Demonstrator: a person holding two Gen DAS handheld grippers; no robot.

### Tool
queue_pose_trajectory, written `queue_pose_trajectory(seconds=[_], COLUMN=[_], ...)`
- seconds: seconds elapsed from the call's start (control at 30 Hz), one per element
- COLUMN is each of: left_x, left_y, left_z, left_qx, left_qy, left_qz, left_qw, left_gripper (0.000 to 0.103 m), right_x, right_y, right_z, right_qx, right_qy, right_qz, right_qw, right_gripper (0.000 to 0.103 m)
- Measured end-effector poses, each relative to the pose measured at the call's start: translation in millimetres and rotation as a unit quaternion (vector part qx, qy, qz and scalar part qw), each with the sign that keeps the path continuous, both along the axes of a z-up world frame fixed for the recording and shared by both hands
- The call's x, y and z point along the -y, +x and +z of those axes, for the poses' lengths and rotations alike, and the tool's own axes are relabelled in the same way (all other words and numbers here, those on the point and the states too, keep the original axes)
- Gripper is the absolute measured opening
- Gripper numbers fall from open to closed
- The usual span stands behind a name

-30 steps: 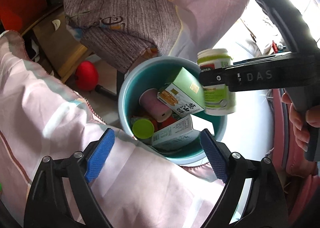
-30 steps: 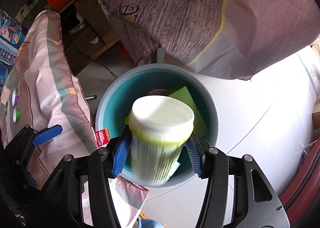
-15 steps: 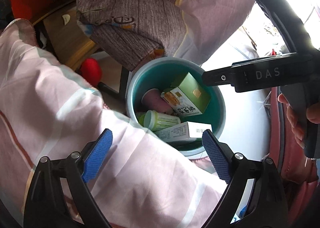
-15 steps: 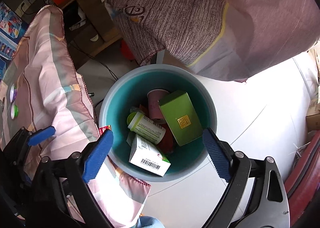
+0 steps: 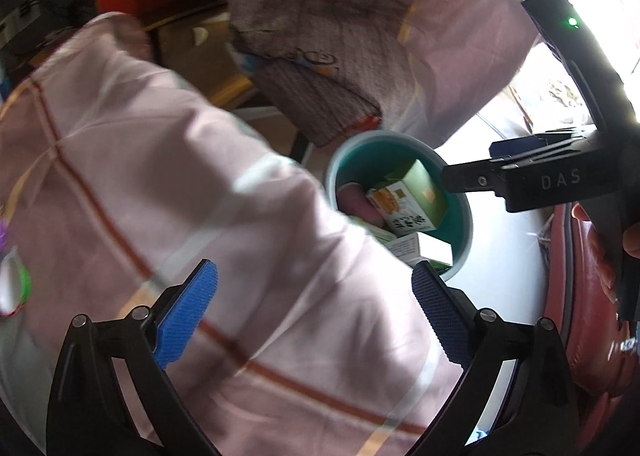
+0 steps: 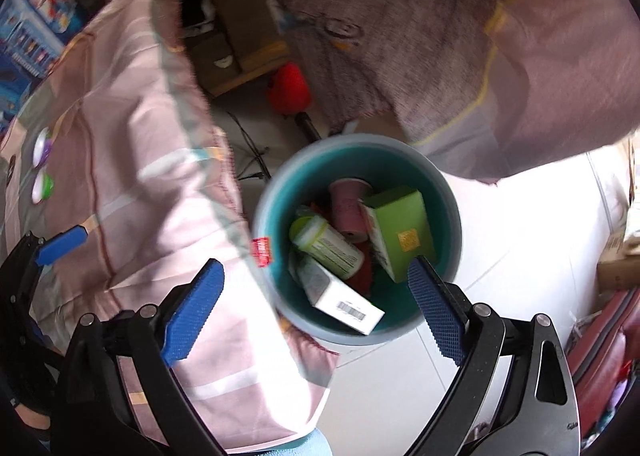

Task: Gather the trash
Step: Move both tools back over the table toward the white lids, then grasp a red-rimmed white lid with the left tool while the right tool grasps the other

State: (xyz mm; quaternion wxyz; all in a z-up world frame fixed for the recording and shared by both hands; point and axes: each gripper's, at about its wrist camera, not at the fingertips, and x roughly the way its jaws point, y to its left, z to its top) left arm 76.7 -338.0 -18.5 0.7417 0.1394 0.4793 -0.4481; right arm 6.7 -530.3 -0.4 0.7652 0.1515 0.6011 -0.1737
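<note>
A teal trash bin [image 6: 450, 192] stands on the white floor beside the pink cloth. It holds a white-and-green bottle [image 6: 328, 246], a green box [image 6: 400, 230], a pink cup [image 6: 348, 208] and a white carton [image 6: 340, 296]. The bin also shows in the left wrist view [image 5: 466, 224]. My right gripper [image 6: 316, 300] is open and empty above the bin's near rim. My left gripper [image 5: 316, 312] is open and empty over the pink cloth [image 5: 160, 196]. Two small lids [image 6: 42, 164] lie on the cloth at far left.
A purple-grey cloth [image 6: 440, 36] hangs over the bin's far side. A red ball [image 6: 290, 88] and a wooden shelf [image 6: 240, 44] sit behind. A red suitcase [image 6: 600, 348] stands at right. White floor [image 6: 540, 216] lies right of the bin.
The right gripper opened and let the white-and-green bottle fall into the bin, where it now lies. Both grippers have moved back and left, away over the pink cloth.
</note>
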Motion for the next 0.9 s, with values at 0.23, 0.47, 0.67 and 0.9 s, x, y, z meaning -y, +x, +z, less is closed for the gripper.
queue_pose_trajectory(seconds=[0.23,0.47,0.67,0.9], left_x=[-67,-142,-208,-247], left_y=[25,59,99,145], left_z=[6,-2,-12,-21], left_qx=[0.006,0.01,0.012,0.008], left_qy=[-0.008,0.001,0.015,0.02], left_qz=[0.06,0.13,0.183,0.211], left_qw=[0.9981,0.9915,0.9829,0.9772], left_gripper=[0.098,0.099,0.099,0.096], right_x=[-61,-115,-157,-188], right_y=[35,87,135,175], right_z=[10,-6,-21,-22], right_qx=[0.024,0.019,-0.002,-0.011], right_qy=[-0.01,0.014,0.022,0.017], right_qz=[0.061,0.106,0.145,0.18], right_qw=[0.998,0.994,0.989,0.984], right_gripper=[0.092,0.092,0.092,0.092])
